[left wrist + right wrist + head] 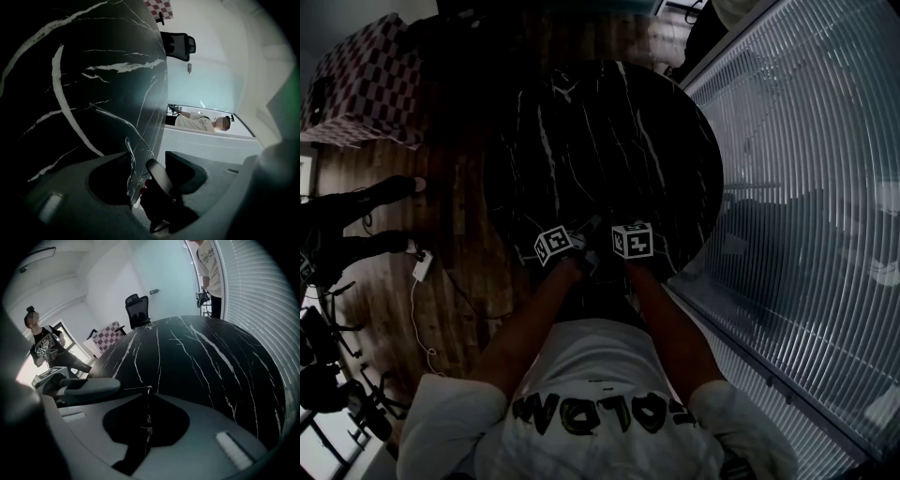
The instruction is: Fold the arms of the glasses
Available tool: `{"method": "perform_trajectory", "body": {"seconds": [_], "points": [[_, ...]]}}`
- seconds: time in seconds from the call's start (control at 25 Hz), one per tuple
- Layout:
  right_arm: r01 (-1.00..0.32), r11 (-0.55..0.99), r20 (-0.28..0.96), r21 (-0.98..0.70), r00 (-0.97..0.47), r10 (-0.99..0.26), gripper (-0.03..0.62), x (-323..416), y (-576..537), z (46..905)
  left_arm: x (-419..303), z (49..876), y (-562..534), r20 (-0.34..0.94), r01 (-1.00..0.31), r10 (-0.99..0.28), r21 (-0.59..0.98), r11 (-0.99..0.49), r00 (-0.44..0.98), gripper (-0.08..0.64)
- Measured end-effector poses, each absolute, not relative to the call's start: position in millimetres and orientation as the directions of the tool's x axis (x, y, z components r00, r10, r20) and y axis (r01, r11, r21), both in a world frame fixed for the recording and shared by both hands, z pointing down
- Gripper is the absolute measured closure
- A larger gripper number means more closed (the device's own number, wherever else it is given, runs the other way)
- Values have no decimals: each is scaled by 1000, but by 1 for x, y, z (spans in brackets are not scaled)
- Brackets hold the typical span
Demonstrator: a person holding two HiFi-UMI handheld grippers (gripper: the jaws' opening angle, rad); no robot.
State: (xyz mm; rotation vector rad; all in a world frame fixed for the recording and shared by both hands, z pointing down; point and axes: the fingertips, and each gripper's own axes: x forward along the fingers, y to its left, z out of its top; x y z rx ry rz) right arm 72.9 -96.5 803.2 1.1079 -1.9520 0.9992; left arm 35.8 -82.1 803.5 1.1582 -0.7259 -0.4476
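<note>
Thin wire-framed glasses (133, 164) with clear lenses sit between the jaws of my left gripper (147, 155). One slim arm (112, 116) reaches out over the black marble table (70, 93). The left jaws stand wide apart, with the lens close to the left jaw. A dark rounded piece (157, 176) fills part of the gap. My right gripper (149, 393) is shut on the frame, and a fine wire (136, 389) sticks out to the left of its tips. In the head view both grippers (567, 246) (623, 242) meet at the table's near edge (609, 272); the glasses cannot be made out there.
The round table (609, 141) stands beside a window with blinds (806, 187). An office chair (138, 310) and a checkered box (366, 84) are beyond it. Two people (44, 348) (211, 268) stand past the far edge. A cable and plug block (422, 267) lie on the wood floor.
</note>
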Motion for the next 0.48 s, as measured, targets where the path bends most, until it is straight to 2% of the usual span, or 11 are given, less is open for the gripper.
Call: {"method": "perform_trajectory", "body": {"seconds": [0.48], "points": [[-877,379,826,-297,-435,-359,588,61,-85,803,52,801,-90,251,-35,-619,940,339,744,334]]}}
